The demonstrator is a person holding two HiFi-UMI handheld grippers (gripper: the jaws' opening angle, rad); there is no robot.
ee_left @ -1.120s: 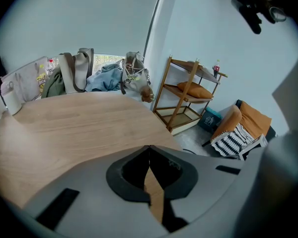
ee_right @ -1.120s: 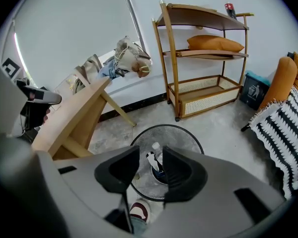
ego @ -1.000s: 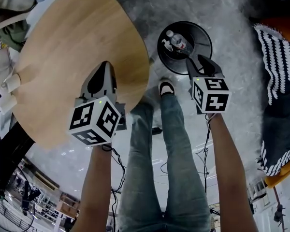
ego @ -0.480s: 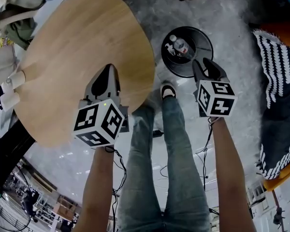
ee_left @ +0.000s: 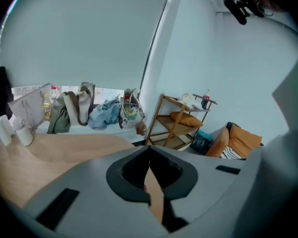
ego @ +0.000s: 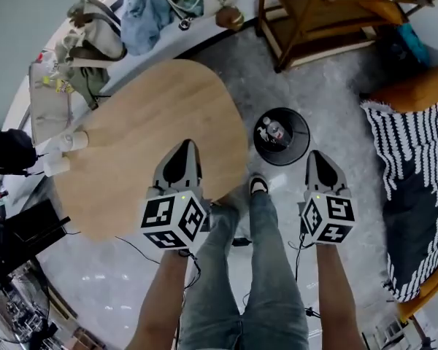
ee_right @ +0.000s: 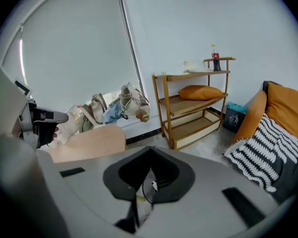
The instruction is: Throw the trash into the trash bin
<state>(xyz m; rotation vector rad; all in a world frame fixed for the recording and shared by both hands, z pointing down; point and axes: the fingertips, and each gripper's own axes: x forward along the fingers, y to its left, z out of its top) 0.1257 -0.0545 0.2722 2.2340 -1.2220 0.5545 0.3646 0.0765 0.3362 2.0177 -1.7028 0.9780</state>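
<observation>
The black round trash bin [ego: 301, 143] stands on the grey floor just right of the wooden table [ego: 146, 137]. A clear plastic bottle [ego: 275, 131] lies inside it. My right gripper [ego: 314, 155] hangs high above the floor, on the near side of the bin. Its jaws are closing, the tips meet and nothing is between them [ee_right: 150, 150]. My left gripper [ego: 184, 146] hovers over the table's near right edge, shut and empty [ee_left: 149, 148].
Paper cups [ego: 62, 152] sit at the table's left edge. Bags [ego: 95, 42] line the ledge behind it. A wooden shelf [ego: 314, 13] stands at the back, with a striped blanket [ego: 405, 166] on an orange seat at right. The person's legs and a shoe [ego: 257, 187] are between the grippers.
Both grippers have risen well above the table and bin, so more of the room shows. The right gripper's jaws, open near the bin before, have come together. The bottle stays in the bin.
</observation>
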